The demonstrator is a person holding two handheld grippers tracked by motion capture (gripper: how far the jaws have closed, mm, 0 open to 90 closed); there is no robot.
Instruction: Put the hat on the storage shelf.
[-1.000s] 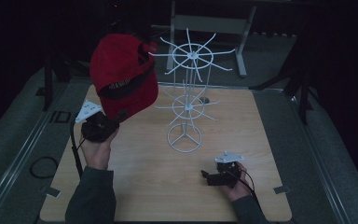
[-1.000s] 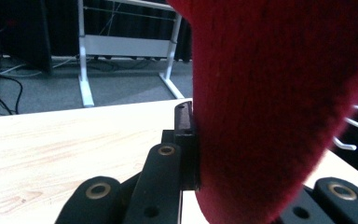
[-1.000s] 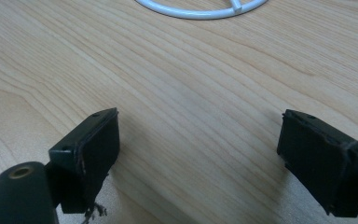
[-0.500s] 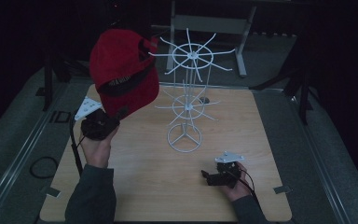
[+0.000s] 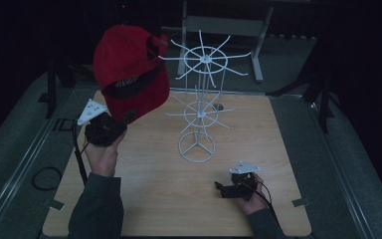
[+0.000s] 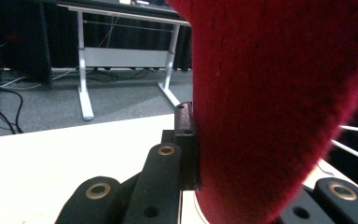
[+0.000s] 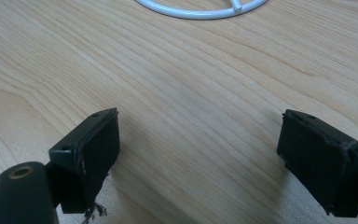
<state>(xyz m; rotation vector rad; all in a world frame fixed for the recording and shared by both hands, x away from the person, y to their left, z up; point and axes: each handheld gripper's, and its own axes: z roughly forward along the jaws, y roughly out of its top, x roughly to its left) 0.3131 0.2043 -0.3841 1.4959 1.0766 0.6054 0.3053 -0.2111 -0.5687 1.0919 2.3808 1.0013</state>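
While your pale, wood-grained bench (image 5: 144, 194) spreads flat below, the white wire rack (image 5: 199, 107) rises on its ring base, spokes fanned. Beside it you hold up the fuzzy red cap (image 5: 129, 74), the left gripper (image 5: 110, 124) fingers clamped on what looks like its brim. The right gripper (image 5: 224, 189) rests low, its fingers apart.
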